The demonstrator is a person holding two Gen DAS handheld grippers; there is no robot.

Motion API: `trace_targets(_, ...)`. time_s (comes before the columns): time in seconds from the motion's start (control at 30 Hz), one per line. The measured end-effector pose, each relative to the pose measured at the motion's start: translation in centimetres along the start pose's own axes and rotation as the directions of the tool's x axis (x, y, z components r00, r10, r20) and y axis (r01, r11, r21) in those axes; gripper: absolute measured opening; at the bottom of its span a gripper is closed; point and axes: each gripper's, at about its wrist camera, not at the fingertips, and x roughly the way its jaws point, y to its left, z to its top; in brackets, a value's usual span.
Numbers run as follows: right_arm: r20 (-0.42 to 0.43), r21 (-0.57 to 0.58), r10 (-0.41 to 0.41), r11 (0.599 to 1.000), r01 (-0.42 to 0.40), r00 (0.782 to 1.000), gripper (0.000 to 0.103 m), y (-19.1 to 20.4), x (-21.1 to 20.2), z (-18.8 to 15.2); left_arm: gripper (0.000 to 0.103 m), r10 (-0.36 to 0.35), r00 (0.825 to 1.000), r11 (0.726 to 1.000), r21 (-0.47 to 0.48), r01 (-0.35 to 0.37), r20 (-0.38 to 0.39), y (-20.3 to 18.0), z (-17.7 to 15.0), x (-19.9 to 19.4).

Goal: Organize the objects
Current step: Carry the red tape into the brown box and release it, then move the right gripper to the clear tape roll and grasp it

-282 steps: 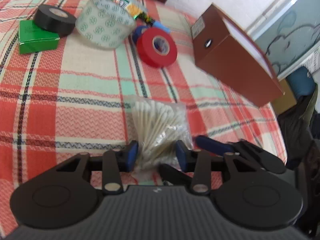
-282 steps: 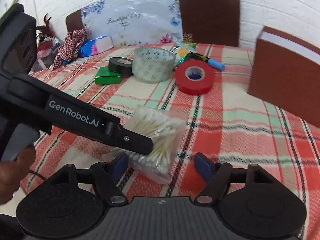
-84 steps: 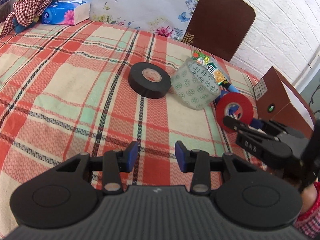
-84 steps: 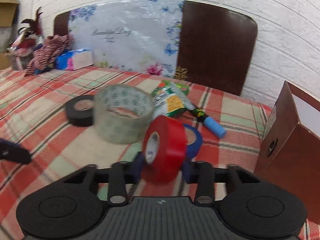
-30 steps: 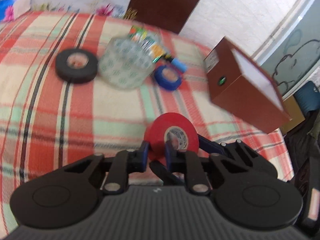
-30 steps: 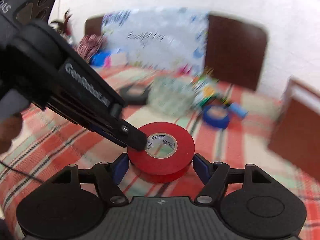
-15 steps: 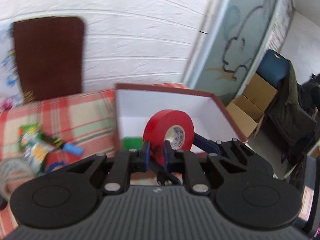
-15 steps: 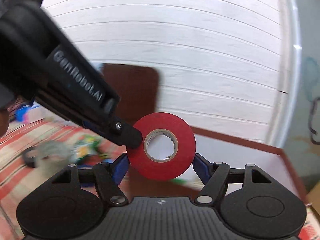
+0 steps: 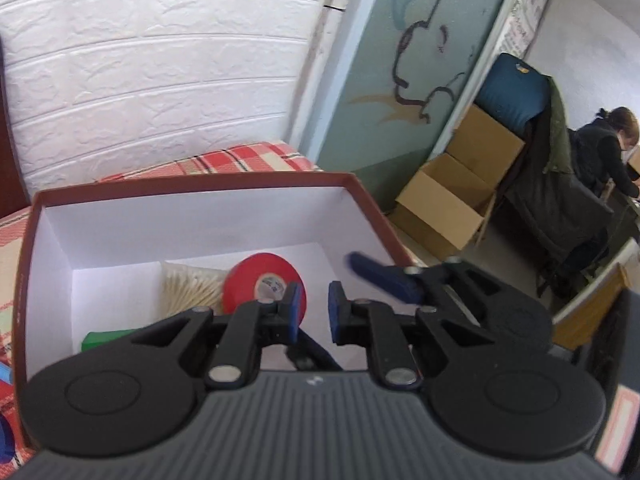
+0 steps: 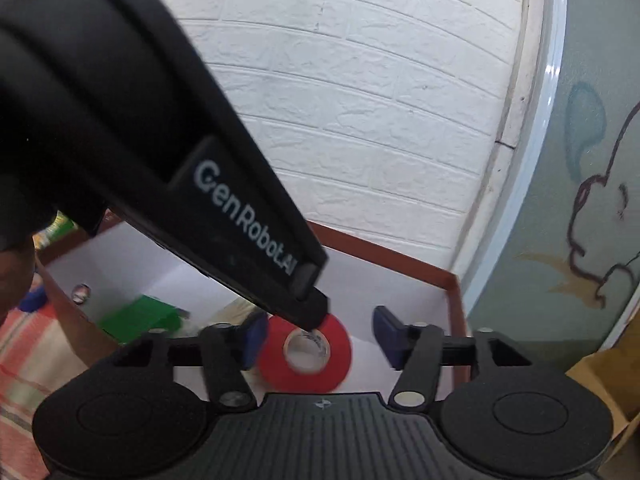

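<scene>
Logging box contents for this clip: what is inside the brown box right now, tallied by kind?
Inside the brown box:
red tape roll: 1
bag of cotton swabs: 1
green box: 1
Total: 3

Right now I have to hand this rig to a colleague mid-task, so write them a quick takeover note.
Left gripper: open, empty, above the box.
Right gripper: open, empty, also over the box.
In the box: red tape, cotton swabs, green packet.
Done: those three are packed.
Left: a blue item shows on the cloth outside the box; other leftovers are out of view, so look back over the table.
</scene>
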Motion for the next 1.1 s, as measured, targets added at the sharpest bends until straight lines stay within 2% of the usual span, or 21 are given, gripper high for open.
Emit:
trace_targets(0.23, 0.092, 0.097, 0.01, 0.995, -0.019, 0.996, 0.059, 0.1, -3.4, -1.5, 0.018, 0.021, 0.998, 0.996, -0.084, -0.016, 0.057, 2.9, -0.7, -3.4)
trace_targets(0.37, 0.107, 0.167, 0.006, 0.986, -0.024, 0.994, 0.059, 0.6, -5.0, -1.8, 0.018, 0.025, 0.997, 0.991, -0.131, -0.015, 0.074, 4.0, -2.3, -6.3)
trace_targets(0.5, 0.139, 0.214, -0.001, 0.976, -0.029, 0.99, 0.059, 1.0, -7.0, -2.2, 0.018, 0.044, 0.995, 0.99, -0.14, -0.031, 0.09, 4.8, -4.6, -9.5)
trace_targets(0.6, 0.147, 0.242, 0.016, 0.969, -0.051, 0.989, 0.059, 2.5, -8.2, -2.6, 0.018, 0.075, 0.994, 0.985, -0.159, -0.061, 0.08, 5.9, -6.9, -11.5)
trace_targets(0.73, 0.125, 0.262, 0.077, 0.959, -0.108, 0.989, 0.059, 4.9, -8.2, -2.7, 0.018, 0.15, 0.988, 0.973, -0.184, -0.142, 0.03, 8.4, -10.6, -13.4)
trace_targets(0.9, 0.049, 0.259, 0.199, 0.944, -0.205, 0.979, 0.059, 9.7, -7.5, -3.3, 0.018, 0.259, 0.966, 0.928, -0.27, -0.256, -0.024, 13.1, -15.6, -15.7)
trace_targets(1.1, -0.014, 0.168, 0.311, 0.938, -0.305, 0.95, 0.059, 15.9, -7.7, -2.8, 0.018, 0.417, 0.908, 0.831, -0.385, -0.403, -0.049, 20.0, -21.1, -20.7)
